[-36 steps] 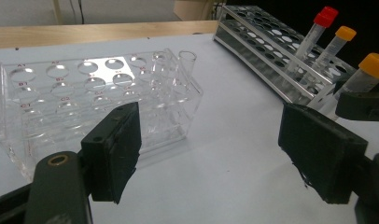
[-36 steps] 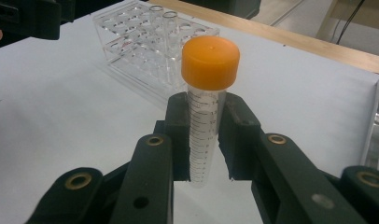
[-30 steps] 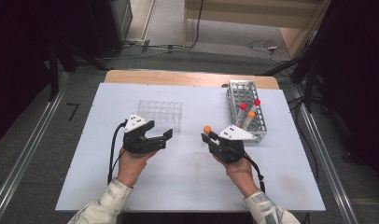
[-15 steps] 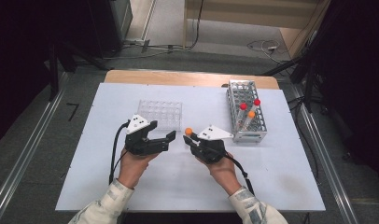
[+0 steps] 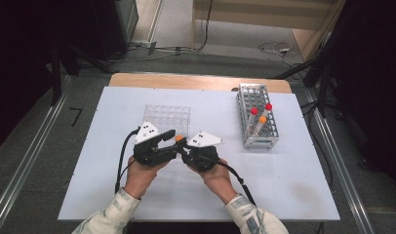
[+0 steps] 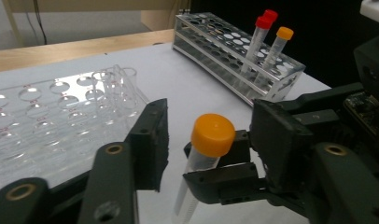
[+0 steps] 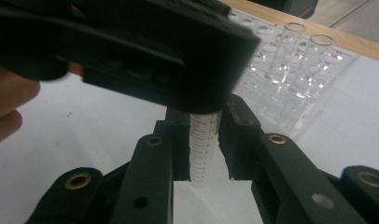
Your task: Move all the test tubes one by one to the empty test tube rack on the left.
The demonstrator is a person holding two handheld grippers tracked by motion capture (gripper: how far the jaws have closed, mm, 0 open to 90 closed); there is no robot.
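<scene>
A clear tube with an orange cap (image 6: 213, 134) stands upright between my two grippers, just in front of the clear well rack (image 5: 167, 117). My right gripper (image 7: 201, 154) is shut on the tube's graduated body (image 7: 200, 144), below the cap. My left gripper (image 6: 208, 140) faces it, with the cap between its jaws. Those jaws have just been closing, and a gap still shows between the left pad (image 6: 152, 140) and the cap. In the high view the two grippers meet nose to nose at the orange cap (image 5: 178, 139).
A metal tube rack (image 5: 245, 105) stands at the right of the white table (image 5: 284, 185), holding two red-capped tubes (image 5: 254, 111) and an orange-capped one (image 5: 263, 119). A wooden strip (image 5: 196, 80) runs along the table's far edge. Cables trail from both grippers toward the person.
My right gripper has carried the orange-capped tube leftward, up to the left gripper. The left gripper stayed in place and its jaws have narrowed around the cap.
</scene>
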